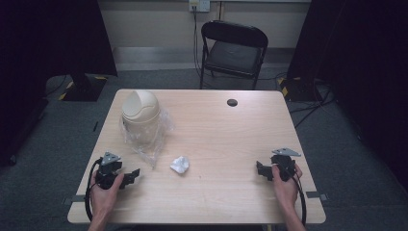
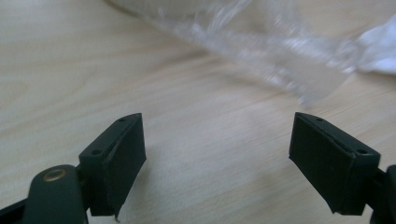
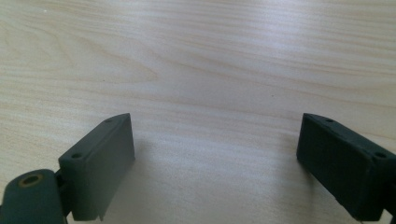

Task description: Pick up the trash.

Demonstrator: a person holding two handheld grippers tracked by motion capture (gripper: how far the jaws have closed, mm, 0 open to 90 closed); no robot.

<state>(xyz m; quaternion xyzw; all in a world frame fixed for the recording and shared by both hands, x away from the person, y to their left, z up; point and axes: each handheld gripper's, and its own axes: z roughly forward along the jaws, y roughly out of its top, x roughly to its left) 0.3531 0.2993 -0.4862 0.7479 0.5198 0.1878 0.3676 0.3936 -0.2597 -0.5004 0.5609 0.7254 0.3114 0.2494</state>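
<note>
Near the table's (image 1: 216,202) front edge, the left gripper (image 1: 135,173) and the right gripper (image 1: 259,168) are resting in the person's hands, both with jaws standing wide apart and gripping nothing. Between them, slightly farther off, a crumpled paper ball (image 1: 180,164) is lying. Beyond it, a beige bin (image 1: 140,118) is standing in a clear plastic bag (image 1: 153,151).

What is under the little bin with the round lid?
The beige bin stands on a crumpled clear plastic bag, which spreads over the table toward the left gripper. The lid hides whatever is inside the bin.
</note>
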